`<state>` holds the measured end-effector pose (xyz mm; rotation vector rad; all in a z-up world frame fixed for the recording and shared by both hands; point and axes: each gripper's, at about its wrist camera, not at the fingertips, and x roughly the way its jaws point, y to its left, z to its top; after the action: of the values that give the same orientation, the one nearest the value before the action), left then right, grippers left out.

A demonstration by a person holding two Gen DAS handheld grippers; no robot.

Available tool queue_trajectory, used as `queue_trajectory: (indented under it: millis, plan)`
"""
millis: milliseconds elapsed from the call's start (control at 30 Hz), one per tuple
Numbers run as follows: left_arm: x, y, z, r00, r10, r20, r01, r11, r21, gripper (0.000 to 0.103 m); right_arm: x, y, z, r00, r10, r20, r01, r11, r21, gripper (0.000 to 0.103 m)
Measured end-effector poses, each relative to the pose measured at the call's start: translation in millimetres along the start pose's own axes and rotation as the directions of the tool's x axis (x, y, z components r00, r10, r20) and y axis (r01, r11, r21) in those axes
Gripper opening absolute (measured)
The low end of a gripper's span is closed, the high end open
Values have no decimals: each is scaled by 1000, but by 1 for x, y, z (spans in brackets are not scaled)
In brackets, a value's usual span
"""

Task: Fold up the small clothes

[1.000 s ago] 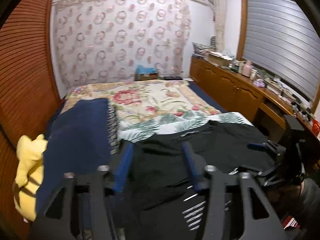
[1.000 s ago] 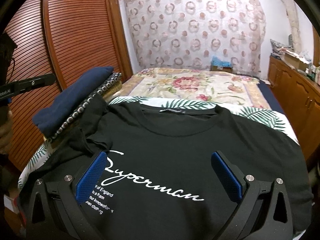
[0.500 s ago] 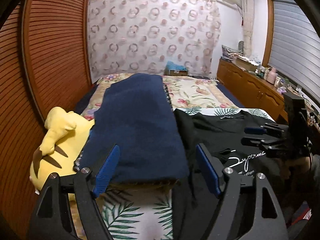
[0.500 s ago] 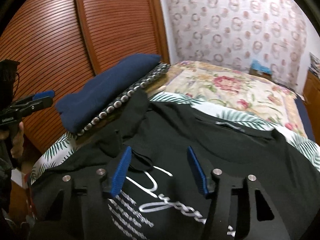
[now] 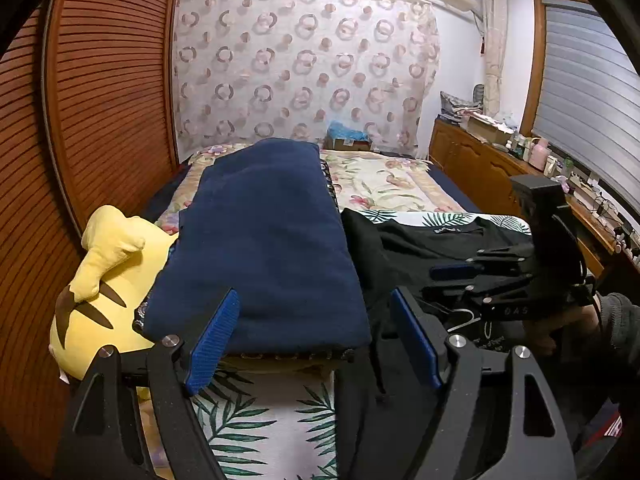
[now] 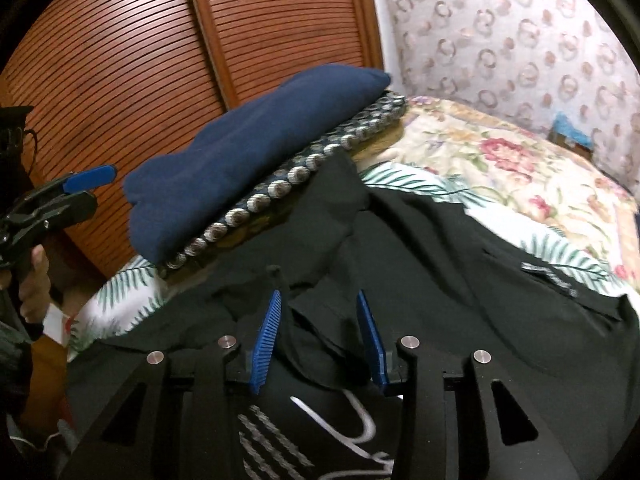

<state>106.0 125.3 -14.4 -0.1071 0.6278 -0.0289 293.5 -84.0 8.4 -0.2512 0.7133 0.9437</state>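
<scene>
My right gripper [image 6: 318,334] is closing, a rumpled fold of the soft black T-shirt [image 6: 460,264] between its ribbed blue pads but not yet pinched. My left gripper [image 5: 312,340] stands spread and empty, the shirt's edge at its right finger. The risk, I judge, is limp knit bunching, so several layers are caught.

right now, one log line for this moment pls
left hand-held gripper: open, empty | right hand-held gripper: closing over black t-shirt fold

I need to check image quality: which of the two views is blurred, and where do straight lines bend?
Right wrist view: soft motion blur on the floral bedspread and black printed T-shirt. Left wrist view: sharp; fisheye bends the slatted wooden wardrobe door, dark corners.
</scene>
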Motion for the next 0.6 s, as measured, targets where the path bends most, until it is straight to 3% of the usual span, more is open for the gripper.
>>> queue_trajectory:
  millis: [67, 233, 300, 367, 433, 600]
  plan:
    - [1, -1, -1, 1000, -4, -5, 4, 1000, 2, 78, 4, 1, 2, 999, 44, -7, -44, 999, 2, 41]
    - [2, -3, -3, 1000, -12, -10, 12, 1000, -3, 78, 21, -1, 7, 997, 64, -33, -65, 998, -10, 41]
    - [1, -4, -3, 1000, -13, -9, 13, 1000, -3, 78, 26, 0, 8, 997, 52, -50, -53, 998, -18, 32]
    - [0, -5, -4, 1000, -15, -9, 15, 1000, -2, 78, 27, -1, 8, 997, 53, -57, -55, 998, -28, 13]
    - [-2, -5, -7, 1000, -15, -8, 15, 1000, 0, 78, 23, 0, 6, 997, 61, -50, -63, 997, -35, 4]
    - [-4, -6, -9, 1000, -21, -9, 21, 1000, -7, 78, -2, 0, -7, 996, 83, -14, -84, 996, -31, 2]
